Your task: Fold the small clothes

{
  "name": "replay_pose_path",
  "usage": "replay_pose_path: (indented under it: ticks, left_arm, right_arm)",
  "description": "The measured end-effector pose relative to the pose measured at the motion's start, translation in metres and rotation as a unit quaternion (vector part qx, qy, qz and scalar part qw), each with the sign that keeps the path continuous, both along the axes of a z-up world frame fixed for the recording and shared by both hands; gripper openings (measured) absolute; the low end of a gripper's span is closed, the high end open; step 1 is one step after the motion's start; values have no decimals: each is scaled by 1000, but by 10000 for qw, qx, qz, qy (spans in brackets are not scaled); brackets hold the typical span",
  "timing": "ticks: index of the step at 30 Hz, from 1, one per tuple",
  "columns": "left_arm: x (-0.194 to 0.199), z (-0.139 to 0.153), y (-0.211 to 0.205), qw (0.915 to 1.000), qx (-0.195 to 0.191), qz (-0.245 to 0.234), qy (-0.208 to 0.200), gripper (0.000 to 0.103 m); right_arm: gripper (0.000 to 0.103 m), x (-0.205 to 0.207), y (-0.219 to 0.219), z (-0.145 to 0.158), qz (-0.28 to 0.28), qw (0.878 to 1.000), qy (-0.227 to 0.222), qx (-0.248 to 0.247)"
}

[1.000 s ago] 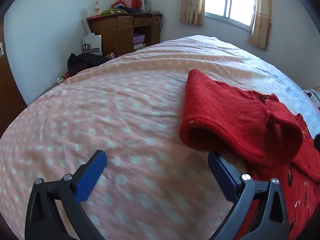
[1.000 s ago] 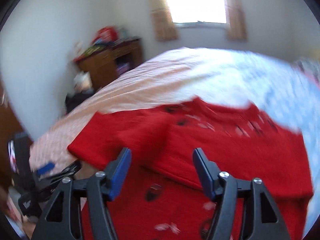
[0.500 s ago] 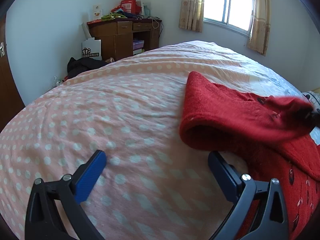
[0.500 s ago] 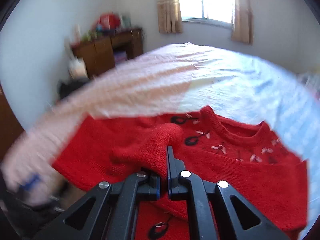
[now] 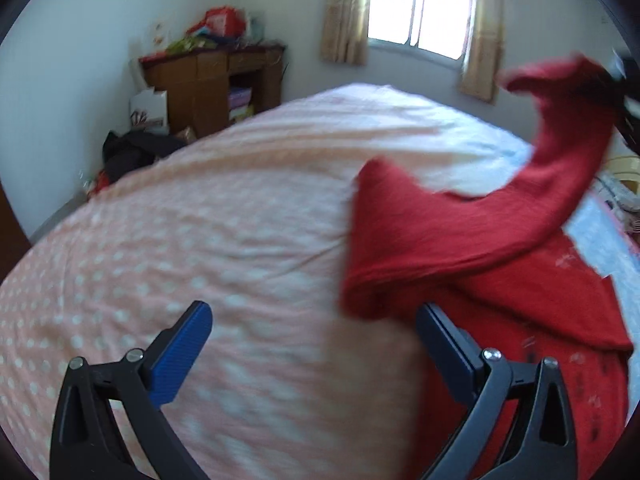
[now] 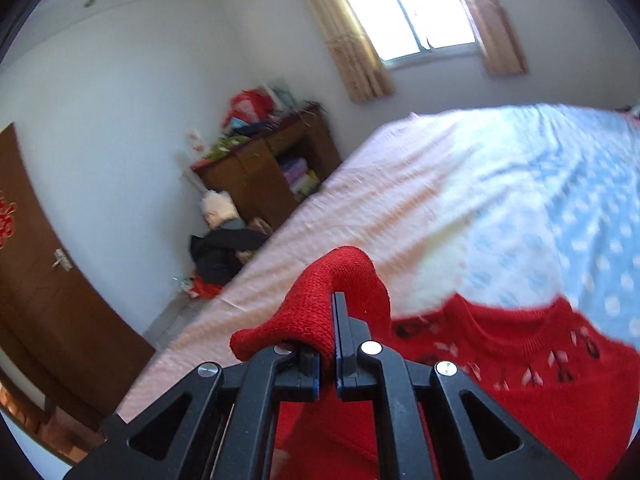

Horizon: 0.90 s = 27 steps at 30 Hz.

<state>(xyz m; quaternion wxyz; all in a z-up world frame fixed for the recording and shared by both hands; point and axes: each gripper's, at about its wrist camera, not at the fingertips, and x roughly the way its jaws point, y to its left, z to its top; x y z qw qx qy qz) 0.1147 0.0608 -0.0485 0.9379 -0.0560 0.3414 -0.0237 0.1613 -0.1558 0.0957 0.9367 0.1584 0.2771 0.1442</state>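
A chunky red knit sweater (image 5: pixel 500 280) with a ribbed collar and small stitched motifs lies at the right of the left wrist frame on a soft, wrinkled bed (image 5: pixel 200 240) covered in pink and pale-blue polka-dot fabric. The right gripper (image 6: pixel 334 328) has its fingers pinched tight on the sweater's tubular sleeve (image 6: pixel 340 280), lifting it clear of the bed. The left gripper (image 5: pixel 316 336) hangs low in its frame with blue-padded fingers (image 5: pixel 180 356) spread wide, holding nothing, its right finger just beside the sweater's folded edge.

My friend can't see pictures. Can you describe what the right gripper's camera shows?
The right gripper is pinched shut on a red sweater's sleeve, lifting it above the sweater body lying on a polka-dot bed. Behind are a cluttered wooden desk and a sunny window.
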Motion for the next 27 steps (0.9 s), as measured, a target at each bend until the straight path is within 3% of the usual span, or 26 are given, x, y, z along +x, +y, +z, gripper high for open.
replay_pose_path:
  ticks: [3, 6, 8, 10, 12, 15, 18, 20, 24, 27]
  left_arm:
    - [12, 2, -27, 9998, -56, -108, 156, 103]
    - [35, -9, -49, 9982, 292, 98, 510, 103]
    - [47, -13, -50, 9969, 209, 206, 723, 103]
    - [53, -12, -42, 9966, -87, 416, 700, 103]
    - [56, -14, -36, 9955, -150, 608, 714, 103]
    - [64, -25, -32, 9920, -232, 791, 958, 103]
    - [62, -25, -37, 9927, 2, 796, 901, 103]
    - [63, -26, -40, 9928, 111, 786, 901, 103]
    - [60, -27, -44, 9931, 187, 758, 879, 103]
    - [60, -28, -44, 9932, 196, 739, 877, 103]
  right_arm:
    - [4, -10, 7, 28, 33, 9994, -330, -52]
    - [4, -26, -3, 46, -52, 9978, -655, -80]
    - [4, -39, -19, 50, -120, 9968, -790, -64]
    - [4, -51, -40, 50, -243, 9961, -844, 43]
    - [4, -64, -68, 42, -388, 9955, -848, 137]
    - [4, -78, -111, 12, -764, 9949, -640, 143]
    - [4, -89, -158, -47, -1076, 9931, -47, 473]
    - [5, -99, -179, -90, -1387, 9885, 430, 422]
    - [18, -126, -210, -154, -1866, 9736, 1291, 264]
    - [20, -156, -228, -155, -1953, 9714, 1121, 749]
